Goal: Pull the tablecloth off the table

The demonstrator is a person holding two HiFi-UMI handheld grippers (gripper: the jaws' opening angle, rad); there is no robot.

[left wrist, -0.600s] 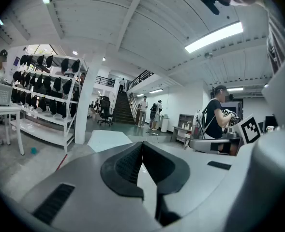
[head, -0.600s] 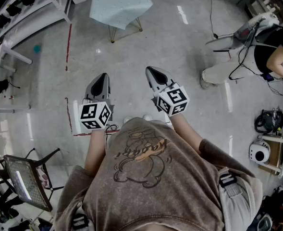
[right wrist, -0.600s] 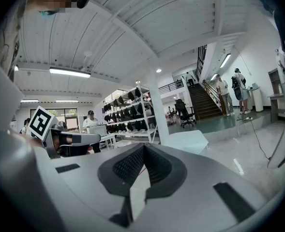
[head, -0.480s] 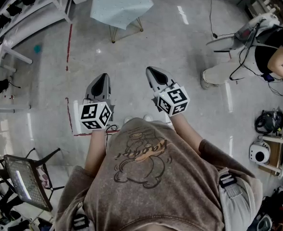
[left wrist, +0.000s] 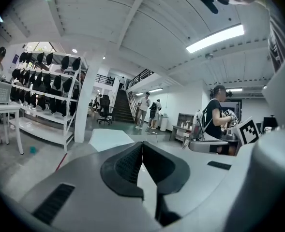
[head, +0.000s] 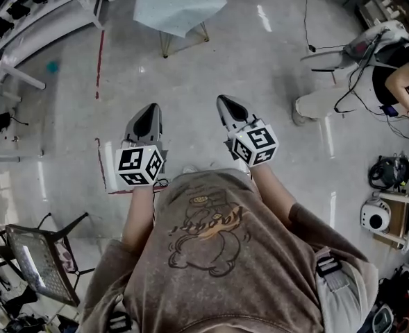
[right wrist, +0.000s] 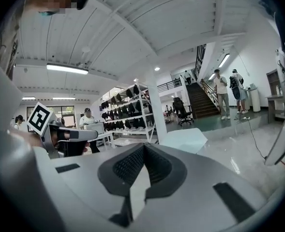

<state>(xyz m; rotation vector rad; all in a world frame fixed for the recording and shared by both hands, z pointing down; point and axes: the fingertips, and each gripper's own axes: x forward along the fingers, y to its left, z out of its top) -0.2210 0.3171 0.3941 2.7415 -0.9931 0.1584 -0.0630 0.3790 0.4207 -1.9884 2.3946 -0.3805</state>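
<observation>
**Item 1: task's thing.** Pale blue speckled tablecloth [head: 176, 2], draped over a small table on thin brass-coloured wire legs [head: 166, 46]. It hangs fully on the table and nothing touches it. Also in the left gripper view [left wrist: 111, 139] and the right gripper view [right wrist: 183, 140].

**Item 2: tools.** Left gripper [head: 150, 107] and right gripper [head: 222, 100], grey, two-jaw, each with a marker cube. Both are held side by side well short of the table, with bare glossy grey floor [head: 211, 61] between. Each has its jaws pressed together on nothing.

**Item 3: step in hand (judged).** Approach.
- Close on the table's near edge and spread both pairs of jaws before arriving.
- Pinch the hanging hem at two well-separated places.
- Draw low and level away from the table. The frame looks light, and an upward tug could tip it.

**Item 4: view differences.**
- The head view alone shows the gap from grippers to table, a red tape line [head: 98, 61] left of the table and a seated person [head: 391, 75] far to its right.
- The gripper views alone show the ribbed pads meeting (left [left wrist: 142, 144], right [right wrist: 143, 146]). They also show the room behind the table: white shelving with dark caps [left wrist: 45, 95] and a staircase [left wrist: 120, 105].
</observation>
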